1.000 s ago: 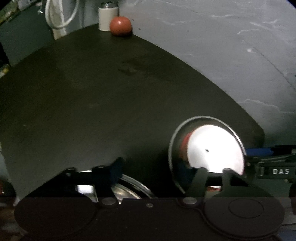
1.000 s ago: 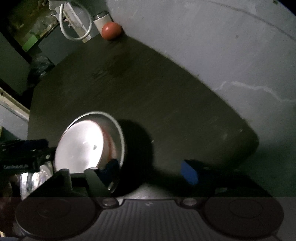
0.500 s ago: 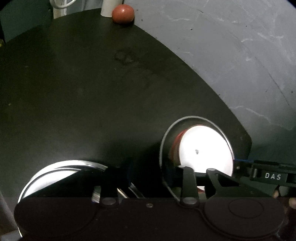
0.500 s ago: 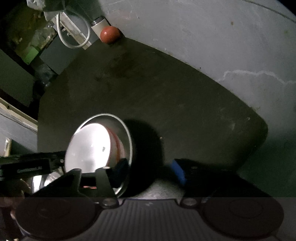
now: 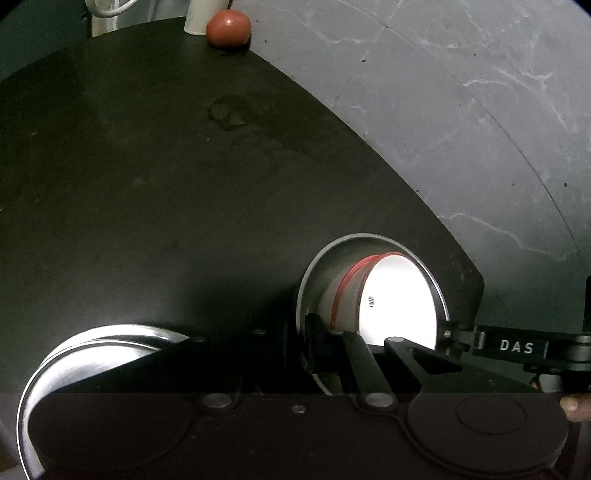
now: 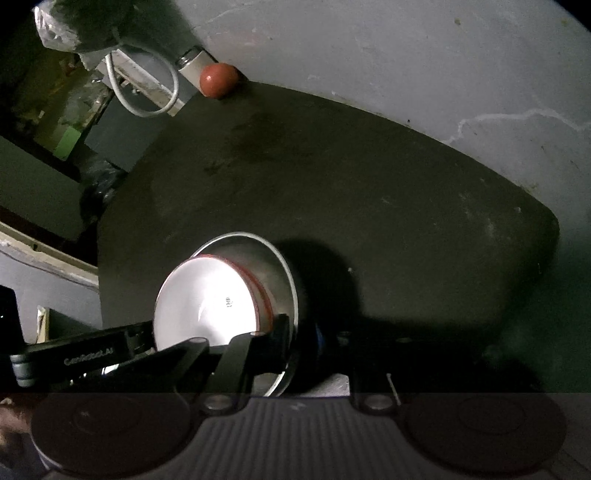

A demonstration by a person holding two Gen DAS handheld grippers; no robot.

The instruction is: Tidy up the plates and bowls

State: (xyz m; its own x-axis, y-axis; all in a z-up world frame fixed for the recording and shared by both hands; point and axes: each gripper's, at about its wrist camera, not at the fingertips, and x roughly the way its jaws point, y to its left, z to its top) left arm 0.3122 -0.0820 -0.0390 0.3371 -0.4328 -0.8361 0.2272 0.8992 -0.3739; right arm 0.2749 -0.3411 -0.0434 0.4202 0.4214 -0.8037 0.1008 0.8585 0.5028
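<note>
The dark, round-cornered tabletop [image 5: 155,192] stands against a grey cracked wall [image 5: 461,122], with a white cylindrical container [image 6: 194,66] and a small red-brown ball [image 5: 228,28] at its far edge. Near the front edge a shiny steel bowl [image 5: 314,266] is tipped on its side, holding a white bowl with a red rim band [image 5: 399,302], while a flat steel plate [image 5: 92,354] lies just left of it. The left claw [image 5: 301,347] and the right claw [image 6: 303,339] have both just been closing and now pinch the steel bowl's rim from opposite sides.
</note>
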